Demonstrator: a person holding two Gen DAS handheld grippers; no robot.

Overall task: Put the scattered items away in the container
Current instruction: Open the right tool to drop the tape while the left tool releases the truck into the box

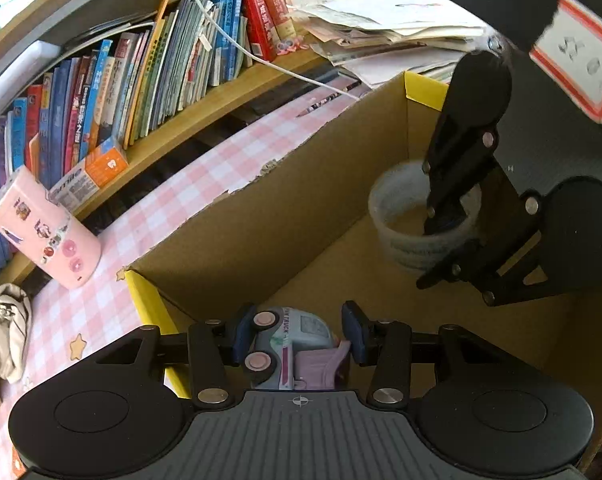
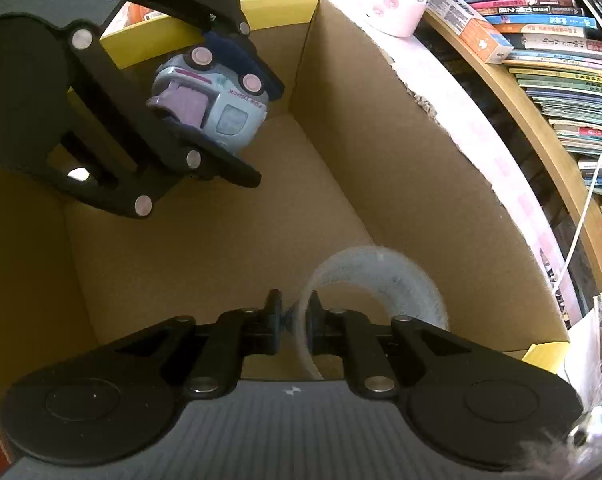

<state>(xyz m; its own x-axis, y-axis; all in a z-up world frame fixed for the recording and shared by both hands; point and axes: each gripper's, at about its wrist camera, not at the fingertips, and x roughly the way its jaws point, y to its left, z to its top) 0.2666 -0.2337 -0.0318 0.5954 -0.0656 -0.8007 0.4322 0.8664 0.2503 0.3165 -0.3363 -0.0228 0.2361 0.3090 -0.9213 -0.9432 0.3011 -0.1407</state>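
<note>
While both reach inside the cardboard box (image 2: 381,168), the left gripper (image 1: 297,340) clamps a toy truck (image 1: 297,344) and the right gripper (image 2: 295,320) pinches a translucent cup's (image 2: 381,280) rim.

Surface: table (image 1: 237,160) under pink-and-white checked cloth with yellow star prints. Resting directly on cloth: open cardboard box (image 1: 261,216), yellow tape on corners, torn upper edge on the wall facing the shelf. Beside box, pink cylindrical canister (image 1: 45,228) with stickers, lying tilted in left wrist view. Near canister, crumpled beige cloth (image 1: 3,332) at table edge. Pen (image 1: 329,100) lying on cloth near box's far corner. White cable (image 1: 237,40) trailing down onto cloth. Behind table, wooden bookshelf (image 1: 205,108) carrying upright books (image 1: 113,88), an orange-and-white carton (image 1: 89,174), stacked loose papers (image 1: 385,28).
</note>
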